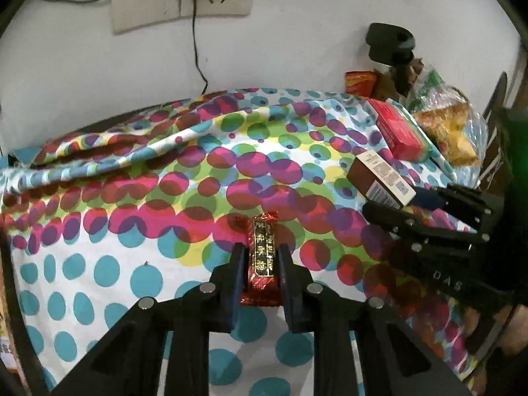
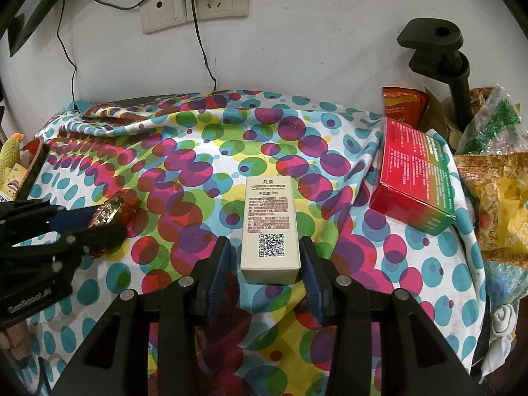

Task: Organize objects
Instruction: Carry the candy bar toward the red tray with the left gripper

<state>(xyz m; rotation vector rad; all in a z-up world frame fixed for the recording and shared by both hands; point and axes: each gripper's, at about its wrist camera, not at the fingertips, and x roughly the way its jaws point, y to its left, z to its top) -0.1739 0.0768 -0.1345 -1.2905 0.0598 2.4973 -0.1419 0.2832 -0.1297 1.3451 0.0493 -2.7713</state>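
A red snack bar [image 1: 264, 231] with gold lettering lies on the spotted cloth [image 1: 132, 264], and my left gripper [image 1: 261, 247] is shut on it, both pads pressed to its long sides. The right wrist view shows that bar [image 2: 115, 206] at the far left, in the left gripper [image 2: 105, 222]. A small beige box [image 2: 269, 214] with a QR code lies flat between the fingers of my right gripper [image 2: 265, 242]. The right pad meets the box's side and a narrow gap shows at the left pad, so this gripper is open. In the left wrist view the box [image 1: 379, 178] lies at the right gripper's tips.
A red-and-green carton [image 2: 412, 178] lies right of the box, with snack bags [image 2: 501, 204] and an orange packet [image 2: 402, 102] beyond it. A black clamp stand [image 2: 439, 52] rises at the back right. Wall sockets [image 2: 198, 6] with hanging cables are behind. Small items [image 2: 13, 151] crowd the left edge.
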